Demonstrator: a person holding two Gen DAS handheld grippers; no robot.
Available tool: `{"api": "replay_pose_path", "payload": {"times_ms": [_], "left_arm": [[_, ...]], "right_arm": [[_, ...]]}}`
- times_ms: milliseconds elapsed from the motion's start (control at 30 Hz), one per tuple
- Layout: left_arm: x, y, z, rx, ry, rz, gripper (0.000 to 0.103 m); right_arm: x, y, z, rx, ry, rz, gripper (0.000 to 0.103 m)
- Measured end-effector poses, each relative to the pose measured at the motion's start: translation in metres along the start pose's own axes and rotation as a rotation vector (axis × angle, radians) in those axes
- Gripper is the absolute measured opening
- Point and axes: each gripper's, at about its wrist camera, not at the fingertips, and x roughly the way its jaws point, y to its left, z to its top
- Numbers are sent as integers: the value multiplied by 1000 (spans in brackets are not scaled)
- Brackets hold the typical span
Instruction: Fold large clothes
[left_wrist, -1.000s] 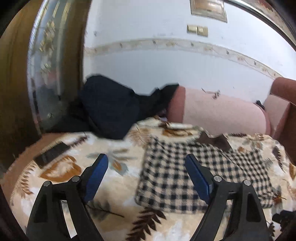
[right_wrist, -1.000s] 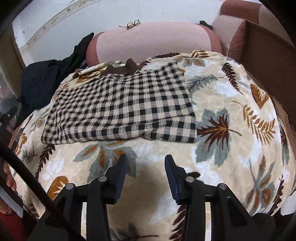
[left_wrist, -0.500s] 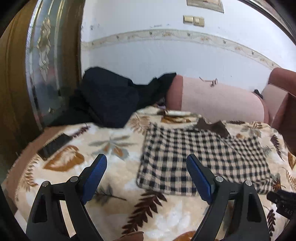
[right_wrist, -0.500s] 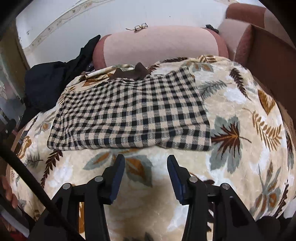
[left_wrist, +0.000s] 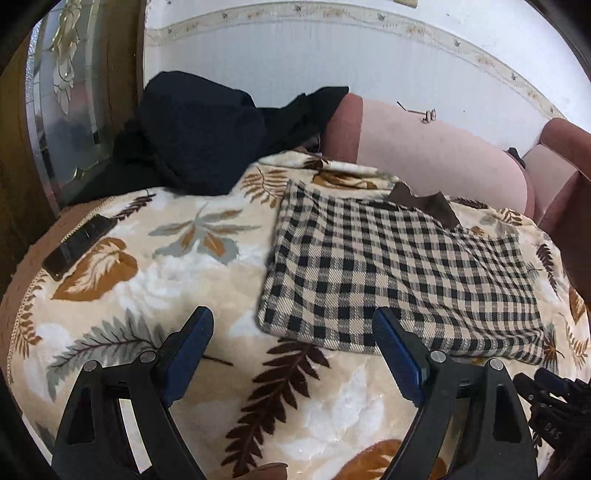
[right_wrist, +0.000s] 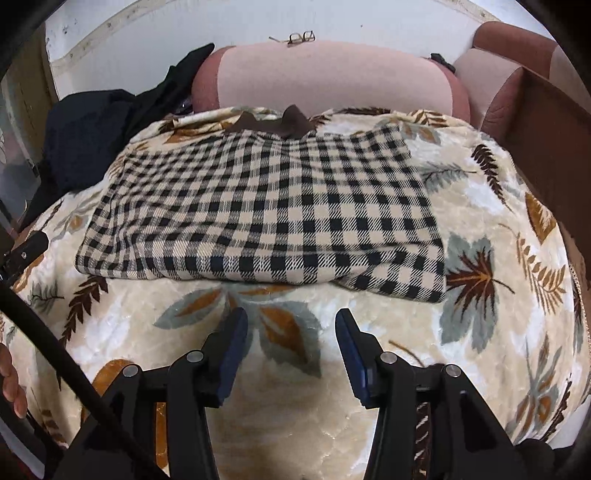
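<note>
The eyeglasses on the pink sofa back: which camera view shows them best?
The right wrist view: the eyeglasses lie near the top centre, both lenses distinguishable. In the left wrist view the eyeglasses appear smaller, off to the upper right, harder to read.

A leaf-patterned blanket (left_wrist: 207, 266) in cream, brown and grey covers the bed. At ten o'clock in the left wrist view, a dark rectangular device (left_wrist: 75, 245), perhaps a remote or phone, lies on the blanket near its edge. A heap of black clothing (left_wrist: 207, 136) sits at eleven o'clock against a pink bolster cushion (left_wrist: 424, 147). A pair of glasses (right_wrist: 301, 37) rests on top of the bolster at twelve o'clock in the right wrist view. A frosted glass door panel (left_wrist: 62, 92) stands at nine o'clock.
</note>
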Motion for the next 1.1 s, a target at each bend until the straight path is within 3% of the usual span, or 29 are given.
{"api": "replay_pose_path", "payload": {"times_ms": [233, 733, 1100], "left_arm": [[9, -8, -5, 20, 29, -15, 87], [29, -14, -12, 53, 68, 38, 87], [33, -7, -10, 20, 73, 36, 87]], "right_arm": [[10, -5, 0, 11, 17, -11, 54], [23, -5, 6, 10, -2, -13, 58], [33, -3, 6, 21, 13, -15, 59]]}}
